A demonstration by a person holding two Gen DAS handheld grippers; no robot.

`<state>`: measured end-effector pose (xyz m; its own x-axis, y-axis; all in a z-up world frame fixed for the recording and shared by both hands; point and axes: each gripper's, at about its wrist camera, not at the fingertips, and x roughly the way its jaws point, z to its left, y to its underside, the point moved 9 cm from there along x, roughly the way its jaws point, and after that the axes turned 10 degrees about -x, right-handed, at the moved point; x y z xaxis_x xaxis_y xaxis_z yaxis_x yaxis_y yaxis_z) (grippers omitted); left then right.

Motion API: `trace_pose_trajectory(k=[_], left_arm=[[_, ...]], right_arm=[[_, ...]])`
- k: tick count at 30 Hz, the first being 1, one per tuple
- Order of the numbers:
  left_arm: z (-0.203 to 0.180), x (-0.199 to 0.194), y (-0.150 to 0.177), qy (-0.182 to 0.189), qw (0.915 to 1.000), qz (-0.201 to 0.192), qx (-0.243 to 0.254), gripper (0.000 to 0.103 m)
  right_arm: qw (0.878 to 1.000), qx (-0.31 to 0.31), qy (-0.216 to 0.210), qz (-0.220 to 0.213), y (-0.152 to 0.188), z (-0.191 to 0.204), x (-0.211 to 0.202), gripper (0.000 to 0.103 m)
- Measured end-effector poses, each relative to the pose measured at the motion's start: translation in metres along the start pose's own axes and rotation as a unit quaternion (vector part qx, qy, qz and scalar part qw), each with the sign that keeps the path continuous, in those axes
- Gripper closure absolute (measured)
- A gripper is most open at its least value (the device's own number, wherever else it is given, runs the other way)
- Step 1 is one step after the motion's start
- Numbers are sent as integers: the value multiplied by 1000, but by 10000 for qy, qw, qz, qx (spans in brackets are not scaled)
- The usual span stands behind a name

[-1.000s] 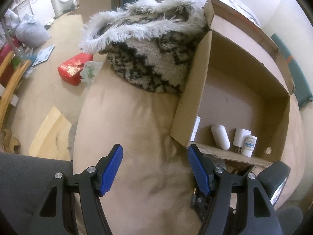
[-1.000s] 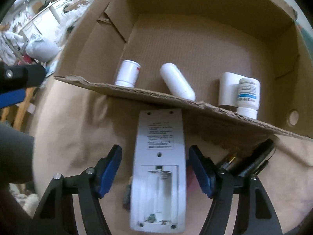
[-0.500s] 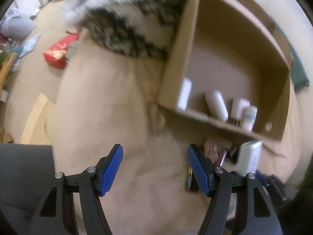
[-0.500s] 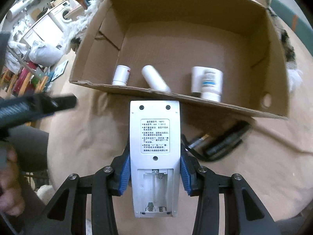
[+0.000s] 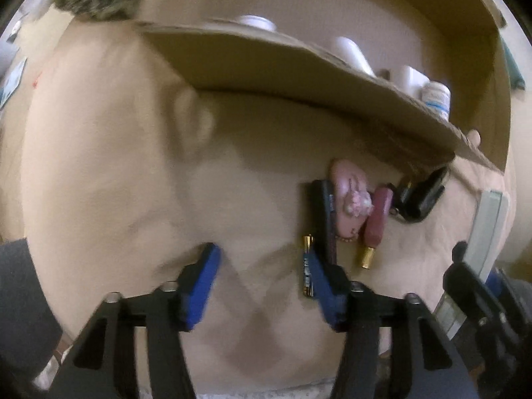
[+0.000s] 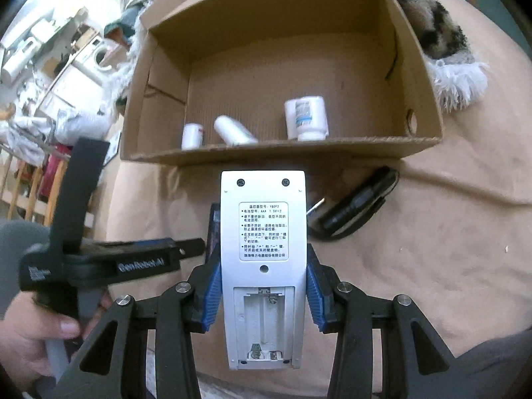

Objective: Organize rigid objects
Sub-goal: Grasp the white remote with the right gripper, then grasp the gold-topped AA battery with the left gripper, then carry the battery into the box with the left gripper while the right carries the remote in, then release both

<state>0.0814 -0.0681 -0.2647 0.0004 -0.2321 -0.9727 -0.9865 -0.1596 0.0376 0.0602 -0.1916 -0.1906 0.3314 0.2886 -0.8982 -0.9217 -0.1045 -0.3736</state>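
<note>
Fingers [image 6: 212, 286] of the right gripper [image 6: 262, 286] clamp a white remote [image 6: 262, 232]; left gripper [image 5: 262, 282] fingers are closing on nothing. At 12 o'clock, a cardboard box [image 6: 425, 99] holds white bottles [image 6: 306, 118].

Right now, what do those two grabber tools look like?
Both are black plastic frames with silver screw heads and ribbed blue pads lining the jaws. The right gripper shows this best. The left gripper matches, and from the right wrist view its side has white lettering and a black strap. A grey sleeve shows behind it.
</note>
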Motion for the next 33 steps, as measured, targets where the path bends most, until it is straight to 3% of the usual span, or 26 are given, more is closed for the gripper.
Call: trace_pose_trajectory(k=[5,9,11,12,13,21,25,33], left_arm=[[-4,2,2,-42,10000,17,65,43],[-9,10,5,-375,9984,3,430,45],[-15,13,7,-615,9960,-32,646,67],[-24,11,13,-627,9952,-55,752,85],[-26,10,14,-609,9949,-41,797,94],[-21,4,10,-314,9985,-104,442,94],[-1,-18,12,-271,9980,-340,450,94],[-1,-62,21,7,9950,-907,413,94]], right_arm=[[9999,106,-78,-8,2,0,3,57],[9998,161,-106,-50,3,-1,0,57],[9998,181,-112,-61,2,-2,1,57],[9998,178,-100,-60,2,-2,1,57],[9998,172,-85,-55,3,-4,0,57],[9999,133,-16,29,5,-4,6,57],[9999,100,30,41,3,-3,7,57],[9999,-98,34,-114,1,8,1,57]])
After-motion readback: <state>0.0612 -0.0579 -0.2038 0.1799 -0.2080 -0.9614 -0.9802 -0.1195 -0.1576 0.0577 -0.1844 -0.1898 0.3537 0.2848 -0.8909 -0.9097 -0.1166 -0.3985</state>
